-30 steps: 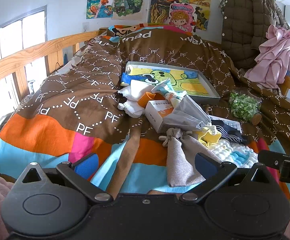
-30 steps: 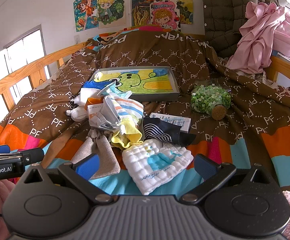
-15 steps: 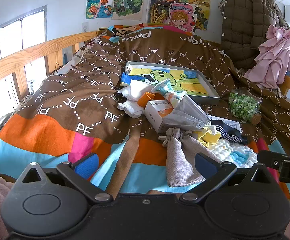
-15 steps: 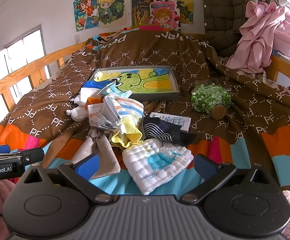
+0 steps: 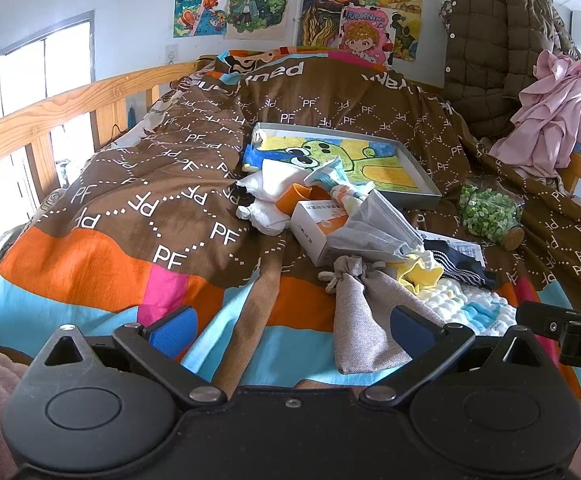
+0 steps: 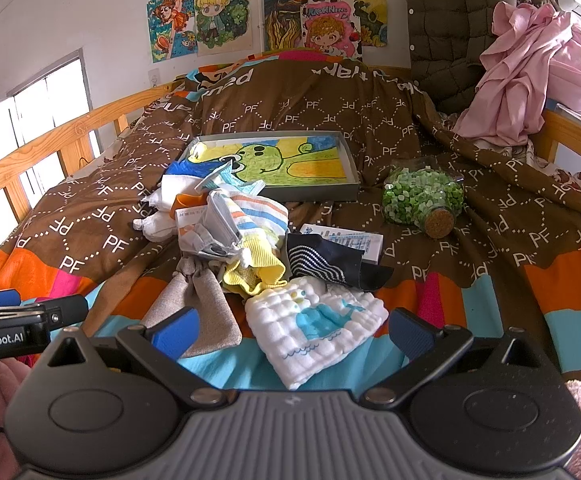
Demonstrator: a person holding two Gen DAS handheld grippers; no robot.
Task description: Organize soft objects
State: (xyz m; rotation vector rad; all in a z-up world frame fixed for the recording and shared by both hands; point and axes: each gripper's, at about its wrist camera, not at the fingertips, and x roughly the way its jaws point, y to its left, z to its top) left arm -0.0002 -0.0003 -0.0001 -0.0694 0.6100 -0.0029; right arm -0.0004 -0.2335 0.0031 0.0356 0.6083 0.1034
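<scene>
Both grippers spread, empty | left gripper (image 5: pixel 292 326) over bare quilt (image 5: pixel 130 216) | pile (image 6: pixel 250 240) right

Cloth (image 6: pixel 317 323) lay nearest on quilt (image 6: pixel 490 216); pouch (image 6: pixel 194 300) left of it; tray (image 6: pixel 352 178) behind pile; jar (image 6: pixel 422 196) right.

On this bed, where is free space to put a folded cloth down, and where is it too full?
Free: the quilt between the wooden rail and the white cloths; also the stretch right of the whale washcloth, below the bead jar. Crowded: the middle, from the picture tray down to the grey pouch.
</scene>
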